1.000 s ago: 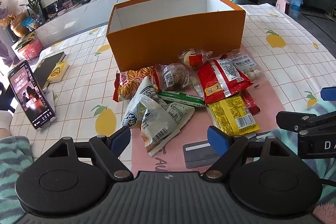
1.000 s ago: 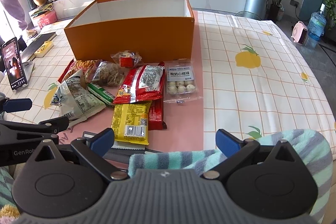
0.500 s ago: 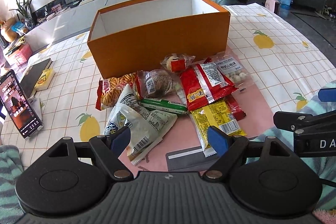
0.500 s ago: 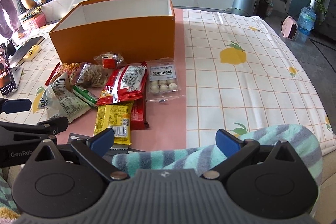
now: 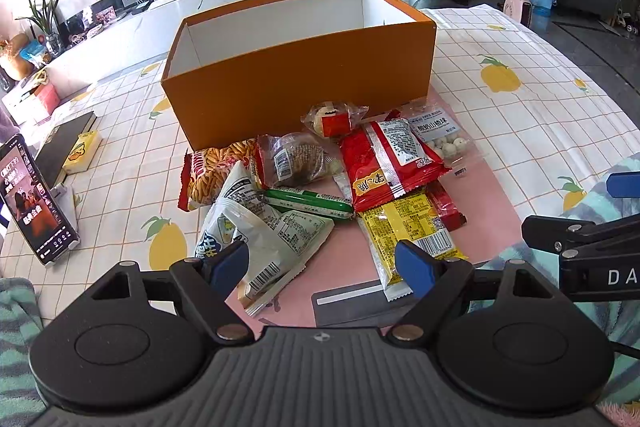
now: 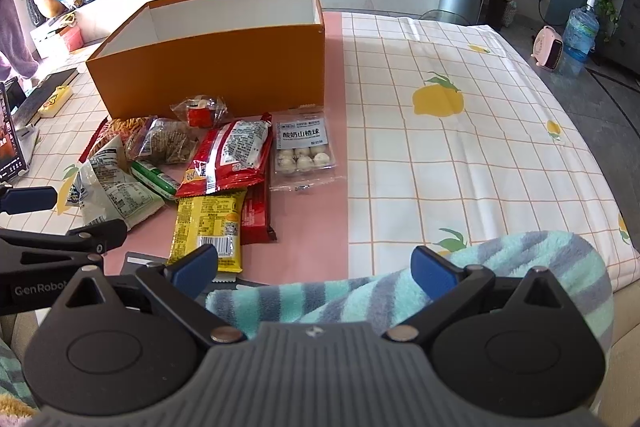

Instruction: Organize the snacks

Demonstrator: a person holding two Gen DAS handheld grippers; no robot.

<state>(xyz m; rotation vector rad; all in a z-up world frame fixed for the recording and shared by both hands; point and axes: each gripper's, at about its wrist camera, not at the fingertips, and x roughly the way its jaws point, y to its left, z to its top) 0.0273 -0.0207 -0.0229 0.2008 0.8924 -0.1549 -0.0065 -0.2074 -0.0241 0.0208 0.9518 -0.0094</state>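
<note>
Both tools hang low at the near edge of the table with their blue-tipped fingers spread wide and nothing between them: the left gripper (image 5: 322, 263) hovers over the near end of the snack pile, and the right gripper (image 6: 314, 265) sits above a striped teal sleeve (image 6: 360, 291) that fills the space just ahead of it.

The snacks lie in a loose heap on a pink mat (image 5: 492, 219), close against the front wall of the open orange box (image 5: 296, 83), whose white inside looks bare. In the heap, a pale white-green bag (image 5: 264, 239) lies nearest the left tool, partly over a bag of orange sticks (image 5: 208, 171). A green sausage-shaped pack (image 5: 308, 201) rests across the middle, touching a clear-wrapped brown cake (image 5: 296, 159). A large red packet (image 5: 388, 163) overlaps a yellow packet (image 5: 408, 231) and a dark red bar (image 6: 256, 215). A clear tray of white balls (image 6: 304, 151) sits at the right edge of the heap, and a small wrapped sweet with a red label (image 5: 334, 119) lies just before the box.

Off to the left, well apart from the snacks, a phone on a stand (image 5: 36, 203) is propped upright on the lemon-print cloth (image 6: 460, 155), with a dark book (image 5: 66, 143) and a yellow box (image 5: 82, 157) beyond it. In the right view a person in purple (image 6: 14, 7) stands at the far left
</note>
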